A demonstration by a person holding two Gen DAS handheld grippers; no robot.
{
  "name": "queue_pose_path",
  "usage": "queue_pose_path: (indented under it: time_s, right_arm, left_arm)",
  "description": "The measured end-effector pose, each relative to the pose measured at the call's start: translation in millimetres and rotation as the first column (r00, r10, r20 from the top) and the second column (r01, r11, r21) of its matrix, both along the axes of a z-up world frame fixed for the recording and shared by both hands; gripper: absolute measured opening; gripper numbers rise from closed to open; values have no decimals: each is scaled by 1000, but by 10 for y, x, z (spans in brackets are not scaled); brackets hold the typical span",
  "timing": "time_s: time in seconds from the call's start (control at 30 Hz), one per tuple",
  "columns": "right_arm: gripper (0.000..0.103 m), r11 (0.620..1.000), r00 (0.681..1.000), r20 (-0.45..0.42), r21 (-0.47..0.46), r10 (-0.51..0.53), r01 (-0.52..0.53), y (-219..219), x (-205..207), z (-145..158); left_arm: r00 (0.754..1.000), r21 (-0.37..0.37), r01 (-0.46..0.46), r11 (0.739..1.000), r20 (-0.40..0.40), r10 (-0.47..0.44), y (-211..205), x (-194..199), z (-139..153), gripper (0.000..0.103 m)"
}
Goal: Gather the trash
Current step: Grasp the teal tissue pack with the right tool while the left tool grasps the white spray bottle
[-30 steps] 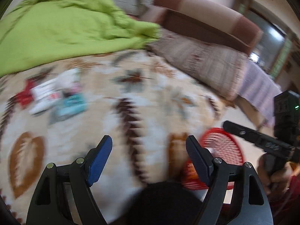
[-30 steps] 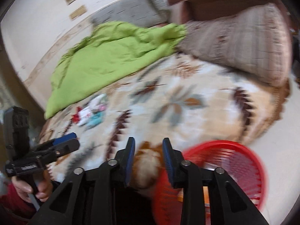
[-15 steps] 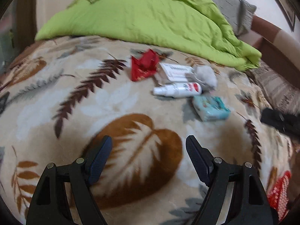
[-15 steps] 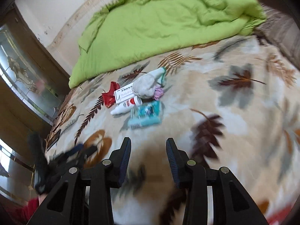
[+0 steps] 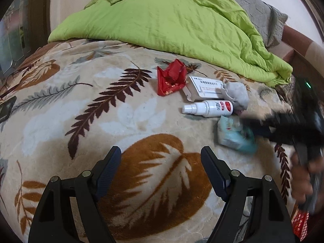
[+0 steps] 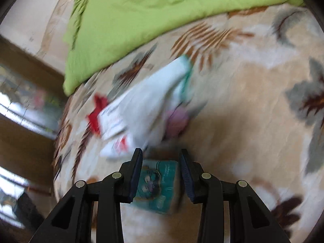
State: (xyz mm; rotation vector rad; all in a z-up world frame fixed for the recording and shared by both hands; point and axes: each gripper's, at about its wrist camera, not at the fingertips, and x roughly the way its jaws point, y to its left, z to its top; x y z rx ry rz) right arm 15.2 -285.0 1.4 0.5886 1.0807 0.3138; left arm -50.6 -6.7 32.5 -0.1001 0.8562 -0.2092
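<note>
Trash lies in a cluster on the leaf-patterned blanket [image 5: 125,121]: a red wrapper [image 5: 171,80], a white box [image 5: 206,88], a grey crumpled wad [image 5: 237,95], a white spray bottle [image 5: 208,108] and a teal tissue pack [image 5: 232,137]. My left gripper [image 5: 161,162] hovers open and empty over a brown leaf, short of the cluster. From the right, my blurred right gripper [image 5: 251,127] reaches onto the teal pack. In the right wrist view the teal pack [image 6: 156,184] lies between the fingers of the right gripper [image 6: 161,156], with blanket showing beside the right pad.
A green duvet [image 5: 172,20] is heaped behind the trash, with a grey pillow [image 5: 261,14] beyond it. A red mesh basket [image 5: 301,224] peeks in at the lower right, below a hand [image 5: 303,180]. A dark flat object [image 5: 6,109] lies at the blanket's left edge.
Both views have swung from the red basket to the trash cluster. The right gripper has dropped down over the teal pack, which now sits between its fingers. The left gripper has held still lately.
</note>
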Motion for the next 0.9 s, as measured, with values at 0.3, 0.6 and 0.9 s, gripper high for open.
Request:
queue_pose_path:
  time_s: [0.3,0.6,0.9]
  right_arm:
    - [52,970,977,39,-133,210,-204,495,-645,200]
    - [66,957,987,-25,-241,161,-162,912,-249,109]
    - [23,973,998,65,-231,-4,19,659,-580,279]
  left_arm:
    - [993,-33,-108,994,36,109,207,-3,77,80]
    - [990,-25,-126,992,59,127,232,-38,114,80]
    - [990,-35,138,990,39,-137,-174,14,181,80]
